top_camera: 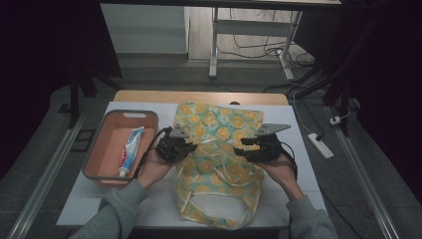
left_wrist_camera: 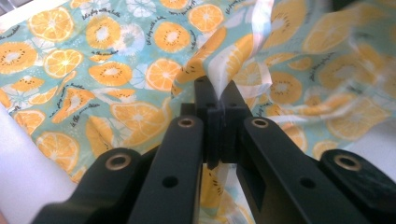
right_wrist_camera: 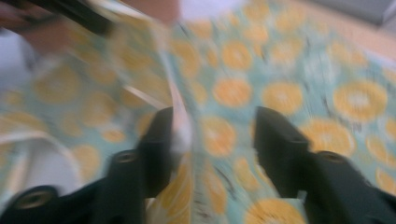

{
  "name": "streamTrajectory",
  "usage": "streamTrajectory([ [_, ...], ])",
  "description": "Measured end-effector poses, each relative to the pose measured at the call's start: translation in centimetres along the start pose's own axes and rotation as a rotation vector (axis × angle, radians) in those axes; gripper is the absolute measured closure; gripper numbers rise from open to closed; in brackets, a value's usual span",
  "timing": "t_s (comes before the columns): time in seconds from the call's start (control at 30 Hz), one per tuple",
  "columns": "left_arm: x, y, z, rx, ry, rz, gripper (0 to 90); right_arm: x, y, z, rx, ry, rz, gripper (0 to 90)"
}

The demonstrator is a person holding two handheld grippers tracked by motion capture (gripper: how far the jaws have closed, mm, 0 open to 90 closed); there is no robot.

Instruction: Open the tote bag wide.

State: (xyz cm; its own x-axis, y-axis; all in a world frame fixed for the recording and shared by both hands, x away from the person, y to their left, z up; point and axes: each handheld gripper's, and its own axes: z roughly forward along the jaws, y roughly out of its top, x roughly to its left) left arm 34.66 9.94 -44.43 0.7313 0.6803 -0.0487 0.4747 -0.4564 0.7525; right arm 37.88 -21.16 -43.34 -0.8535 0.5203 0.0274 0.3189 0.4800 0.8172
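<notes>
A cloth bag [top_camera: 219,124] printed with orange and kiwi slices on pale teal lies in the middle of the white table top [top_camera: 149,206], its handles toward the person. My left gripper [top_camera: 191,146] is at the bag's left side. In the left gripper view its jaws [left_wrist_camera: 217,95] are shut on a raised fold of the bag [left_wrist_camera: 116,70] with a white lining edge. My right gripper [top_camera: 241,147] hovers over the bag's right half. In the blurred right gripper view its jaws [right_wrist_camera: 212,126] stand apart over the bag [right_wrist_camera: 289,93], a fabric edge lying against the left jaw.
An orange-brown basket [top_camera: 130,114] stands at the table's left with a toothpaste tube [top_camera: 130,149] lying in it. A white power strip [top_camera: 321,145] and cables lie on the floor to the right. Another table's legs [top_camera: 214,50] stand beyond the far edge.
</notes>
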Motion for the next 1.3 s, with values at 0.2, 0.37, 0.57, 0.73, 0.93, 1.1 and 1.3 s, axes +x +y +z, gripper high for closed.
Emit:
streamTrajectory([
  [0.2,0.4,0.1,0.5,-0.001,-0.015,-0.034,88.5,4.5,2.3,-0.2,0.041,0.048,-0.141,31.8],
  [0.37,0.2,0.2,0.6,-0.003,-0.022,-0.031,88.5,4.7,2.2,3.5,0.133,0.038,-0.161,29.3],
  [0.57,0.4,0.2,0.3,-0.017,-0.048,-0.041,88.5,2.6,0.8,7.3,0.218,-0.029,-0.151,38.1],
  [0.73,0.4,0.2,0.1,-0.026,-0.054,-0.044,88.5,2.8,0.0,8.8,0.293,-0.051,-0.2,62.4],
  [0.93,0.6,0.1,-0.3,-0.045,-0.038,-0.044,87.4,2.8,0.5,8.1,0.305,-0.004,-0.2,89.0],
  [1.1,0.6,0.2,-1.2,-0.093,-0.043,-0.046,79.4,2.5,2.8,4.9,0.155,0.064,-0.13,89.0],
  [1.3,0.0,0.6,-2.4,-0.148,-0.029,-0.024,68.2,2.1,4.7,2.6,0.055,0.044,-0.109,89.0],
])
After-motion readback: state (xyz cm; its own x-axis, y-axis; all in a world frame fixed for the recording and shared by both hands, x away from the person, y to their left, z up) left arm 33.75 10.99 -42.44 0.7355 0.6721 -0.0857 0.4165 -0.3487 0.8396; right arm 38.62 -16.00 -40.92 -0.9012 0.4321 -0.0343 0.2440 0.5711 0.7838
